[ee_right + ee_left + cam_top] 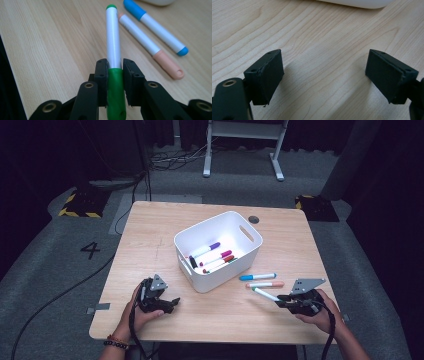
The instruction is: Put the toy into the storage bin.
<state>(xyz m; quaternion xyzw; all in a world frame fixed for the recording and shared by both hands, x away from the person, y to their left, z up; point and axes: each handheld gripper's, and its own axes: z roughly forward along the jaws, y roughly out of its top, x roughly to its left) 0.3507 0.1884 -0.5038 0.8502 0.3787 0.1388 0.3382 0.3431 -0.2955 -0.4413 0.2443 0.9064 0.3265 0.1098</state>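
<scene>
In the high view, the right gripper [280,301] holds a green marker [266,294] between its jaws, and the marker sticks out beyond the fingertips toward the white bin [218,250]. Just beyond its tip lie a peach marker [265,284] and a blue marker [257,276] on the wooden table [150,235]. The left gripper [172,304] rests on the table with nothing between its jaws. In the left gripper view, the two pads [270,75] stand wide apart over bare wood, and the bin's rim [359,3] is far ahead of them. In the right gripper view, the jaws are clamped on the green cap [115,87] of the marker, whose white barrel points straight forward from the fingertips; the peach marker [150,46] and the blue marker [156,26] lie on the right of it.
</scene>
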